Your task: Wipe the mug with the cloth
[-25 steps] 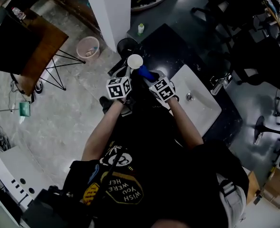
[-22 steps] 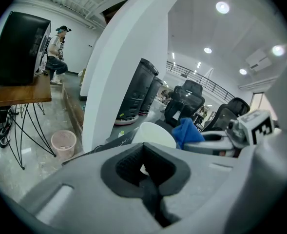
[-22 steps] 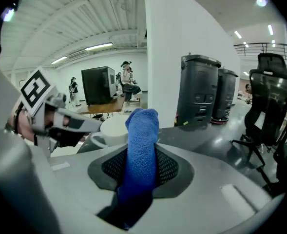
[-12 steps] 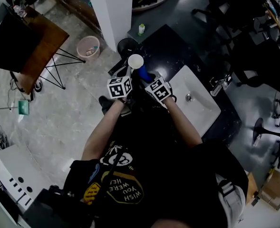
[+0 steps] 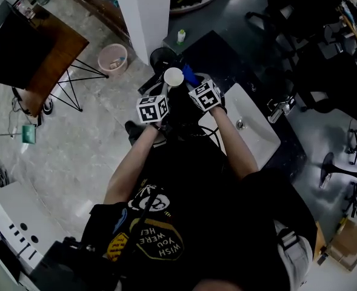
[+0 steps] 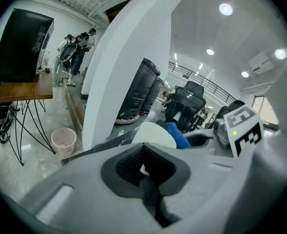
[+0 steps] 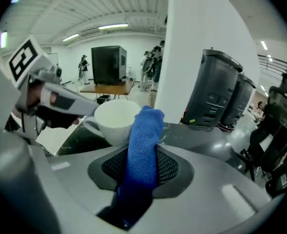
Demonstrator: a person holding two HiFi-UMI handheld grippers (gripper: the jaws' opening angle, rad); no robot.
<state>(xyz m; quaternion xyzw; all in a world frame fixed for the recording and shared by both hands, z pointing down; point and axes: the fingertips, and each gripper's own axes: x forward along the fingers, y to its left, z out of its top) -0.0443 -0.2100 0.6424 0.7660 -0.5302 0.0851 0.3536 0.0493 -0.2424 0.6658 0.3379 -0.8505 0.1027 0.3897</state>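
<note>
A white mug (image 5: 173, 76) hangs over the dark counter (image 5: 223, 56). My left gripper (image 5: 165, 91) is shut on its handle, and in the left gripper view a bit of white shows between the jaws below the mug (image 6: 155, 134). My right gripper (image 5: 194, 85) is shut on a rolled blue cloth (image 5: 189, 76). In the right gripper view the cloth (image 7: 143, 145) sticks out past the jaws, its tip against the mug's (image 7: 116, 122) right side. The left gripper (image 7: 60, 100) shows there at the left. The cloth (image 6: 178, 134) peeks out behind the mug in the left gripper view.
A white sink (image 5: 254, 139) with a faucet (image 5: 281, 107) lies to the right. A white pillar (image 5: 145, 17) stands ahead, with a small bottle (image 5: 180, 36) on the counter's far end. Black machines (image 7: 216, 94) stand behind the mug. A pink bin (image 5: 113, 59) and a wooden table (image 5: 51, 56) are on the left.
My right gripper has moved forward with the cloth, from below the mug's right side up alongside it. The mug and the left gripper have stayed nearly in place.
</note>
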